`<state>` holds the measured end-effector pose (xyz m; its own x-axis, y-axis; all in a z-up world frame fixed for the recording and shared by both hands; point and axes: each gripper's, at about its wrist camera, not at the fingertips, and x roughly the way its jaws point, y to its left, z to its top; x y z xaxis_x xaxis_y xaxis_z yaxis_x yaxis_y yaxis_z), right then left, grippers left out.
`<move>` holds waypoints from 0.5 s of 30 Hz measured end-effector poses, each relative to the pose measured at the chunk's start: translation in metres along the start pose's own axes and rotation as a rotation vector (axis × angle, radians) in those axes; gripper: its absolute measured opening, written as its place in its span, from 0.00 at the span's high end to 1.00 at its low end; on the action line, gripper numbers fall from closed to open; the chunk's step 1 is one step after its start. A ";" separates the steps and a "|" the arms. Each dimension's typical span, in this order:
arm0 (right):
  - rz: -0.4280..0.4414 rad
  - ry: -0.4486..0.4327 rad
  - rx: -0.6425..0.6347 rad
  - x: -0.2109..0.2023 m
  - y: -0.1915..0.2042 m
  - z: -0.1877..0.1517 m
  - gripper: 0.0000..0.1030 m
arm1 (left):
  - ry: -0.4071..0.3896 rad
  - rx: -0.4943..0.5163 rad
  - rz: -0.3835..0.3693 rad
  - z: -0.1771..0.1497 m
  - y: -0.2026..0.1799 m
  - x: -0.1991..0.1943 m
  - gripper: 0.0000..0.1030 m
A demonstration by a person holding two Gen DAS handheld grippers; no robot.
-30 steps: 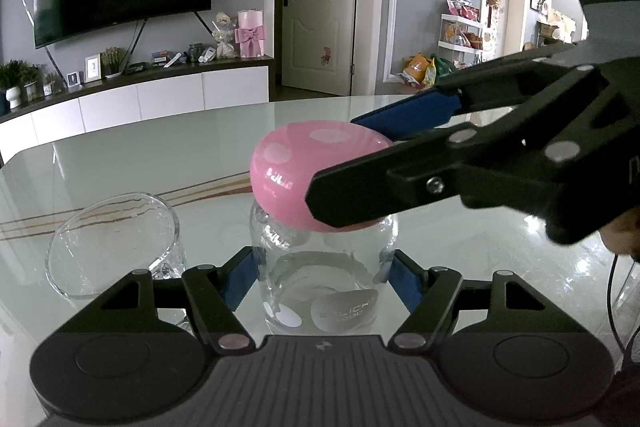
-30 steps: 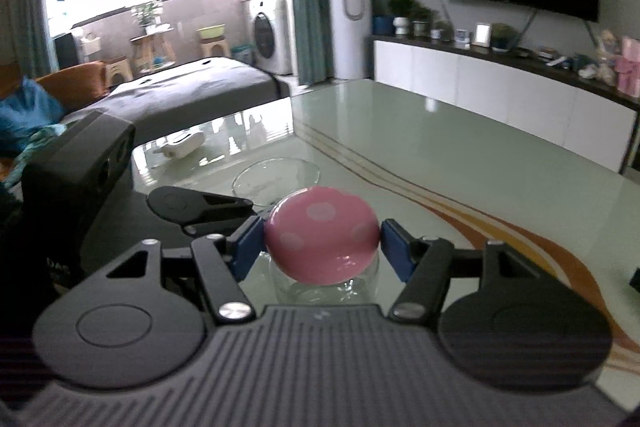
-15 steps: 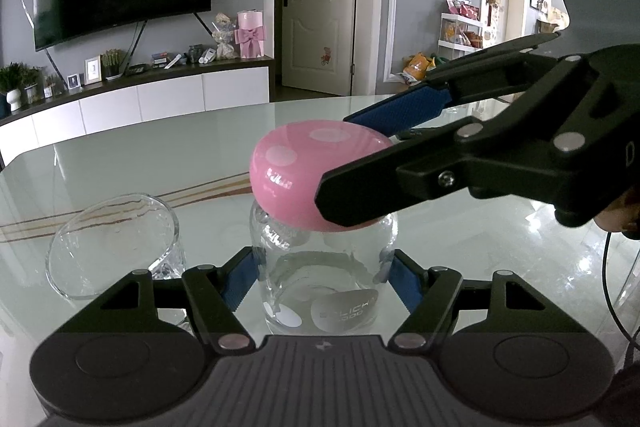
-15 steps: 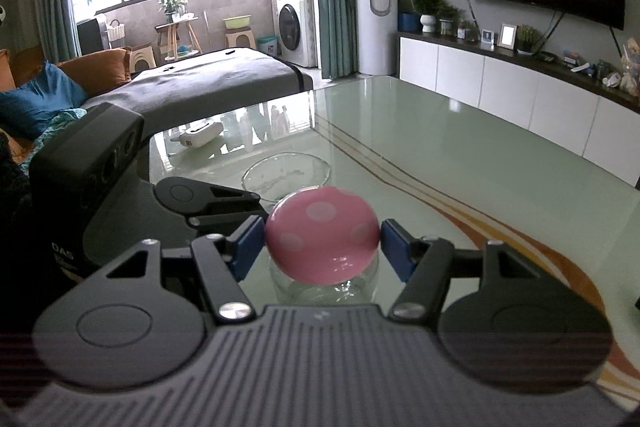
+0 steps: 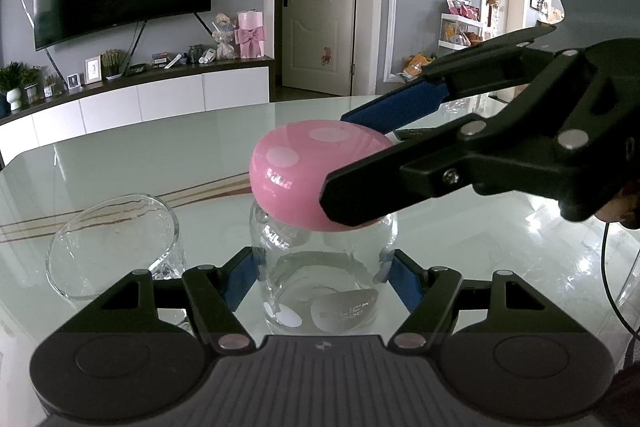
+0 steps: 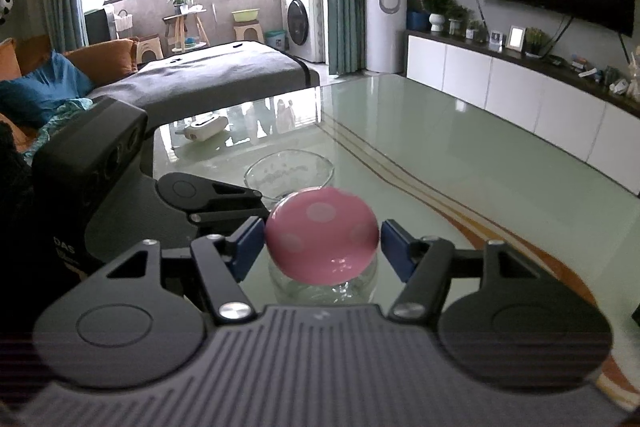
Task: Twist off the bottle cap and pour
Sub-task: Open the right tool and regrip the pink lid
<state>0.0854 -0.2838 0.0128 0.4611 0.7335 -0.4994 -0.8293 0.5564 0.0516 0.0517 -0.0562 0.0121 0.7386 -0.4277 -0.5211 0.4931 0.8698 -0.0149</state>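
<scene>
Blue-padded fingers (image 5: 240,283) of the left gripper (image 5: 322,283) are closed on the lower body of the clear glass bottle (image 5: 324,287), one pad pressed to each side of it. The bottle stands upright on the pale green glass tabletop (image 5: 160,155), and through its wall a grey oval label and a white dot show.

On top of the bottle sits the glossy pink domed cap with pale dots (image 5: 296,171). The right gripper (image 6: 322,245) reaches in from the right of the bottle, with its fingers (image 6: 250,243) on opposite sides of the cap. They have just been opening a little, with the cap between them. In the right wrist view, the pad left of the cap lies against it. A hairline of tabletop shows beside the other pad, so the hold looks light rather than let go. In the left wrist view, one black finger crosses the near face of the cap and the blue pad of the other lies at its far edge.

Left of the bottle in the left wrist view, and near it, a clear glass bowl (image 5: 112,247) rests on the tabletop, apart from both grippers. In the right wrist view the bowl lies just beyond the cap. Further beyond the bottle in that view, a white oblong object (image 6: 204,129) lies at the tabletop's far edge; I cannot tell what it is.
</scene>
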 end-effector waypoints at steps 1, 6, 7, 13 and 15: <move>-0.008 -0.007 0.004 -0.001 0.001 0.000 0.34 | 0.000 0.000 0.000 0.000 0.000 0.000 0.28; -0.051 -0.062 0.048 -0.008 0.007 -0.002 0.24 | 0.000 0.001 0.000 -0.001 -0.001 0.000 0.28; -0.065 -0.069 0.054 -0.009 0.010 -0.002 0.20 | 0.000 0.000 0.000 -0.001 -0.001 0.000 0.28; -0.221 -0.096 0.054 -0.004 0.044 -0.005 0.18 | 0.000 0.000 0.000 -0.001 0.000 -0.001 0.28; -0.286 -0.091 0.062 0.001 0.053 -0.005 0.18 | 0.000 0.000 0.000 -0.001 0.000 -0.001 0.28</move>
<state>0.0399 -0.2555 0.0109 0.7018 0.5739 -0.4221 -0.6421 0.7662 -0.0258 0.0508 -0.0557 0.0117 0.7385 -0.4278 -0.5211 0.4932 0.8698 -0.0151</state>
